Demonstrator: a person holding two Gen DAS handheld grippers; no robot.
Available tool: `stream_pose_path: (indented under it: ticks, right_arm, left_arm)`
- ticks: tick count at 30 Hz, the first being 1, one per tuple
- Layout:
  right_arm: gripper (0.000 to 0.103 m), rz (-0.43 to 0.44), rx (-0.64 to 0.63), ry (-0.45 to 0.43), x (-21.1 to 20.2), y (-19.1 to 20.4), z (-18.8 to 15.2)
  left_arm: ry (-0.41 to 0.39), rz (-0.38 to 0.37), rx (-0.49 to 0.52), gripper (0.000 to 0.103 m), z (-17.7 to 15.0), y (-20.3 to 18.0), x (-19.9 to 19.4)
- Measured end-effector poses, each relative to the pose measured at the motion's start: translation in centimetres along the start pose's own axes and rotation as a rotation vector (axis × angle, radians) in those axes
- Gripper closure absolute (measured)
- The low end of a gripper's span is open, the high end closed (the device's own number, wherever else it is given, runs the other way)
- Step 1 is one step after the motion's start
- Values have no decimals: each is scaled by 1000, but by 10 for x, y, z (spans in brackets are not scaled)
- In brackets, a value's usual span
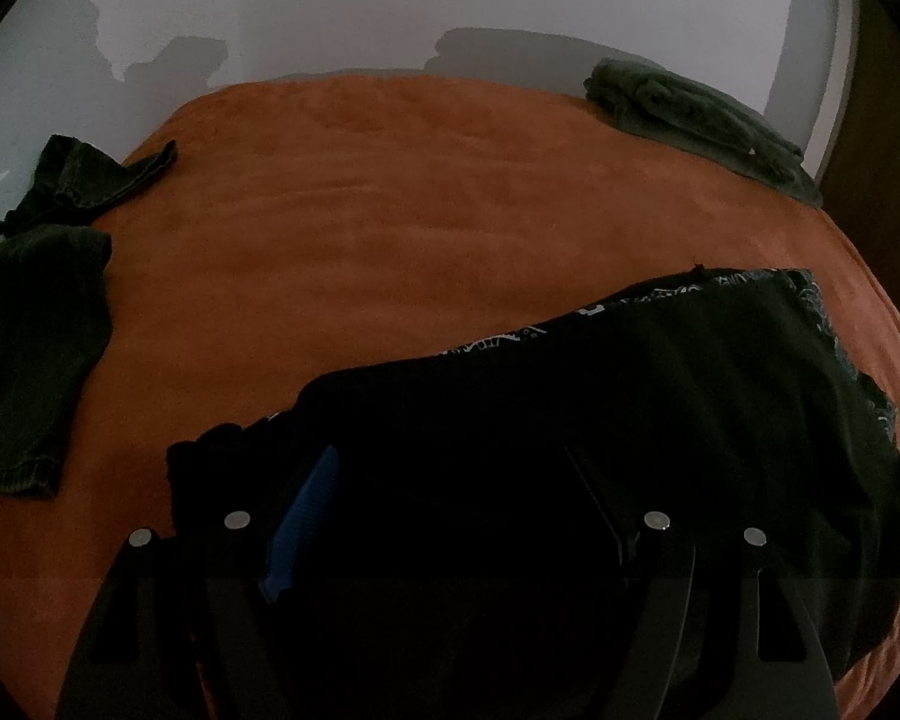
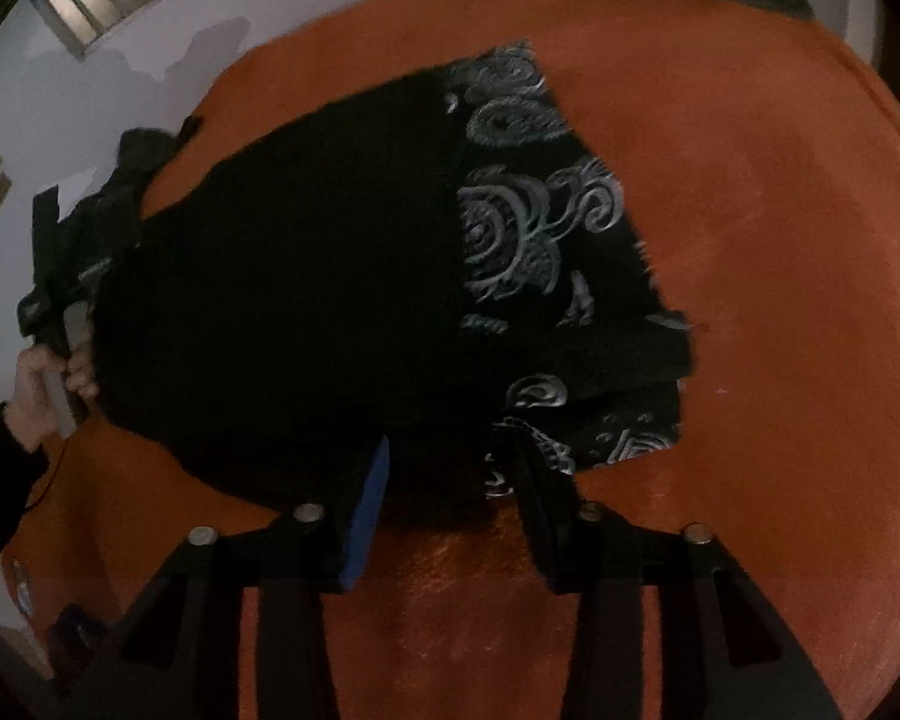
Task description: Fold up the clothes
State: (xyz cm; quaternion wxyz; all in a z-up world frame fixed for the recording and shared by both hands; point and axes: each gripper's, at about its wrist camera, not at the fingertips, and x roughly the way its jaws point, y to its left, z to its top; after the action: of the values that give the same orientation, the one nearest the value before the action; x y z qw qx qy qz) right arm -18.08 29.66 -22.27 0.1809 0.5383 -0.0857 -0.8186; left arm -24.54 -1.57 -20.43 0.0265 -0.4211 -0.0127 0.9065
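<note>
Mid-fold, I'd say: the black patterned shirt [image 2: 342, 276] lies on the orange blanket [image 2: 780, 240], one half doubled over the print. Right gripper [image 2: 444, 474] sits jaws spread at its near edge; left gripper [image 1: 450, 516] also spread over it. Next comes pinching an edge.

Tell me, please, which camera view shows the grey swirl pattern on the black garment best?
The right wrist view. There the swirl pattern lies open to the camera across the unfolded part of the black garment. The left wrist view shows only a thin strip of the pattern along the garment's far edge; the rest is plain dark cloth.
</note>
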Motion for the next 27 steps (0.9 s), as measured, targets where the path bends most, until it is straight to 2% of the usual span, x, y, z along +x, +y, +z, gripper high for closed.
stream_pose_path:
  ticks: [1, 6, 8, 13, 17, 18, 19, 20, 22, 24, 25, 26, 27]
  right_arm:
    - [101, 9, 3, -5, -4, 1, -2]
    - [101, -7, -57, -103, -40, 10, -24]
    - [102, -34, -77, -85, -46, 8, -38]
    - [102, -69, -7, -10, -35, -16, -56]
    - [100, -33, 30, -68, -50, -21, -39]
    - [97, -32, 39, -64, -47, -25, -32]
    - [81, -30, 49, -60, -44, -28, -25]
    - [54, -29, 59, -56, -42, -31, -18]
    - [34, -27, 78, -47, -36, -38, -5]
    - [34, -24, 97, -39, -31, -45, 9]
    - [41, -5, 103, -41, -27, -49, 12]
    - [66, 14, 110, -43, -22, -52, 15]
    - [74, 32, 114, -69, -26, -53, 18]
  left_arm:
    - [-1, -1, 0, 27, 0, 0, 0]
    - [-1, -2, 4, 27, -3, 1, 1]
    - [1, 1, 2, 27, -3, 2, 2]
    - [7, 7, -6, 27, -1, 2, 4]
    - [8, 17, 5, 26, -1, -2, 4]
    - [8, 19, 7, 26, -1, -2, 4]
    - [8, 20, 8, 26, -1, -3, 4]
    - [9, 21, 9, 26, -1, -3, 4]
    - [10, 21, 10, 26, -1, -3, 4]
    - [11, 19, 10, 26, -1, -3, 3]
    - [12, 19, 10, 26, -2, -3, 3]
    - [11, 18, 9, 26, -2, -3, 3]
    - [10, 18, 8, 26, -2, -2, 2]
